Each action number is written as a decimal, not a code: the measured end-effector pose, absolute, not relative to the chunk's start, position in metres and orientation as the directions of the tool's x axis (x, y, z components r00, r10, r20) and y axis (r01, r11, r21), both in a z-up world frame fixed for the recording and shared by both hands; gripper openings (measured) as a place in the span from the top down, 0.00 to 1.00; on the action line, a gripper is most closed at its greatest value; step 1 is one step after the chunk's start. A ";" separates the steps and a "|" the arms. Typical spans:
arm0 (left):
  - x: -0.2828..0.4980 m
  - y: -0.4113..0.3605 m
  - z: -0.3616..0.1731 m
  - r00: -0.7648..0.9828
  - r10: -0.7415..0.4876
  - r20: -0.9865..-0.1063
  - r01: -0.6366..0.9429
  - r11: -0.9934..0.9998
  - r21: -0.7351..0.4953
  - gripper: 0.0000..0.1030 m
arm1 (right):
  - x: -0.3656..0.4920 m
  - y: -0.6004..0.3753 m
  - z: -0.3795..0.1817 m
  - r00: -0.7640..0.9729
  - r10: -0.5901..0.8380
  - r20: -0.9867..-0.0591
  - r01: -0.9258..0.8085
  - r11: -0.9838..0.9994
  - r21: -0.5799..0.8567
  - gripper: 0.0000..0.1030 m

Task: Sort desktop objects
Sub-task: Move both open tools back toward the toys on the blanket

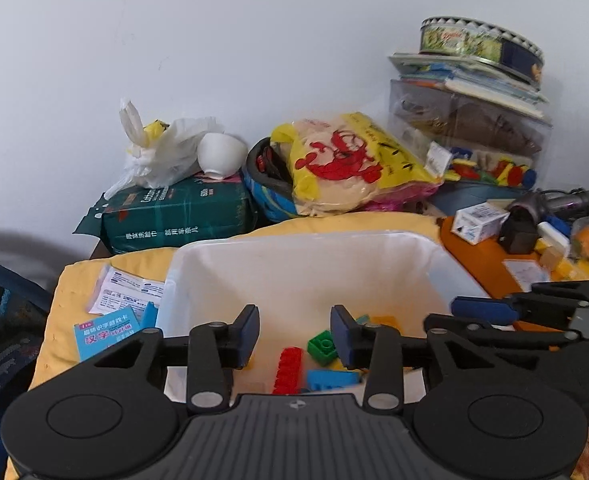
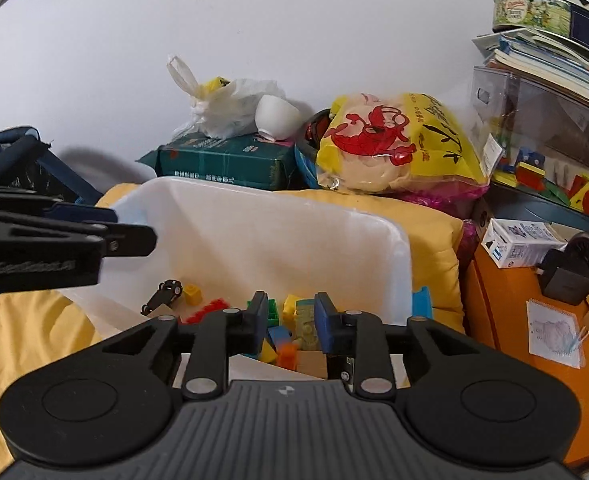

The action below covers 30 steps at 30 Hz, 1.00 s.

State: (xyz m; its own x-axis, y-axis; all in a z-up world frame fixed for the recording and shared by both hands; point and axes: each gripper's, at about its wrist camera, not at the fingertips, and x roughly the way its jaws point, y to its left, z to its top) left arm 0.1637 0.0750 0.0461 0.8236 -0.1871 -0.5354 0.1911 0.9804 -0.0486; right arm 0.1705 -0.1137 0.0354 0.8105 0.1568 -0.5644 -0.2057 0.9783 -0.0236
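Note:
A white plastic bin (image 1: 294, 256) sits on a yellow cloth and holds toy bricks: a red one (image 1: 288, 370), a green one (image 1: 323, 347) and a blue one (image 1: 330, 379). My left gripper (image 1: 294, 334) hangs open and empty over the bin's near side. In the right wrist view the bin (image 2: 262, 224) also holds a small black toy car (image 2: 162, 295) and several coloured bricks. My right gripper (image 2: 288, 320) is open and empty above the bin's near right corner. The other gripper shows at the left edge (image 2: 66, 236).
A card pack (image 1: 108, 334) and leaflet (image 1: 124, 292) lie left of the bin. Behind stand a green tissue pack (image 1: 178, 212), a white bowl (image 1: 220, 156) and a yellow bag (image 1: 350, 164). An orange surface (image 2: 506, 312) at right carries a small box (image 2: 522, 242), a notepad (image 2: 556, 332) and blocks.

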 end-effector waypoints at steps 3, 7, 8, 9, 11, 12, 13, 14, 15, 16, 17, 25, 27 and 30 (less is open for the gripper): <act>0.145 0.077 0.049 0.830 -0.197 -0.522 0.191 0.979 -0.067 0.57 | 0.161 -0.113 0.041 0.816 0.178 -0.550 -0.230 0.973 -0.026 0.72; 0.105 0.086 0.039 0.819 -0.215 -0.531 0.196 0.976 -0.093 0.48 | 0.138 -0.115 0.050 0.818 0.217 -0.532 -0.265 0.964 -0.015 0.69; 0.098 0.087 0.034 0.816 -0.207 -0.540 0.189 0.978 -0.088 0.47 | 0.132 -0.115 0.051 0.818 0.221 -0.531 -0.269 0.963 -0.014 0.62; 0.090 0.088 0.025 0.805 -0.200 -0.559 0.186 0.979 -0.083 0.47 | 0.125 -0.116 0.050 0.815 0.223 -0.534 -0.273 0.962 -0.015 0.57; 0.079 0.088 0.010 0.780 -0.204 -0.592 0.195 0.978 -0.080 0.47 | 0.116 -0.115 0.044 0.806 0.218 -0.551 -0.281 0.959 -0.032 0.55; 0.075 0.088 0.000 0.764 -0.203 -0.613 0.197 0.977 -0.079 0.47 | 0.112 -0.113 0.038 0.798 0.209 -0.565 -0.284 0.958 -0.047 0.55; 0.071 0.087 -0.012 0.741 -0.201 -0.640 0.194 0.978 -0.082 0.47 | 0.110 -0.111 0.031 0.788 0.201 -0.583 -0.286 0.957 -0.056 0.54; 0.069 0.086 -0.020 0.728 -0.202 -0.655 0.191 0.977 -0.090 0.47 | 0.108 -0.110 0.022 0.772 0.194 -0.606 -0.288 0.956 -0.060 0.53; 0.066 0.085 -0.030 0.710 -0.206 -0.673 0.186 0.977 -0.102 0.47 | 0.106 -0.108 0.012 0.752 0.189 -0.632 -0.289 0.955 -0.059 0.53; 0.063 0.084 -0.037 0.698 -0.209 -0.685 0.184 0.977 -0.110 0.47 | 0.105 -0.107 0.000 0.728 0.185 -0.660 -0.293 0.954 -0.056 0.53; 0.061 0.083 -0.043 0.686 -0.212 -0.696 0.186 0.976 -0.115 0.47 | 0.104 -0.106 -0.010 0.706 0.182 -0.685 -0.299 0.952 -0.056 0.53; 0.044 0.072 -0.065 0.646 -0.216 -0.732 0.219 0.971 -0.094 0.47 | 0.105 -0.110 -0.052 0.642 0.150 -0.751 -0.280 0.959 -0.048 0.54; 0.044 0.071 -0.066 0.644 -0.211 -0.736 0.217 0.972 -0.090 0.47 | 0.116 -0.109 -0.053 0.663 0.127 -0.738 -0.266 0.961 -0.073 0.53; 0.043 0.072 -0.067 0.645 -0.205 -0.736 0.217 0.973 -0.081 0.47 | 0.131 -0.107 -0.061 0.676 0.117 -0.727 -0.271 0.958 -0.098 0.53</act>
State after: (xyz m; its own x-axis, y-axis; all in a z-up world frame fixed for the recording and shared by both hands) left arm 0.0427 0.0719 -0.0666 0.6454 -0.2053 -0.7358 0.2169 0.9728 -0.0812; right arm 0.1305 -0.1072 -0.0611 0.6761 0.1170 -0.7274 -0.2708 0.9577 -0.0977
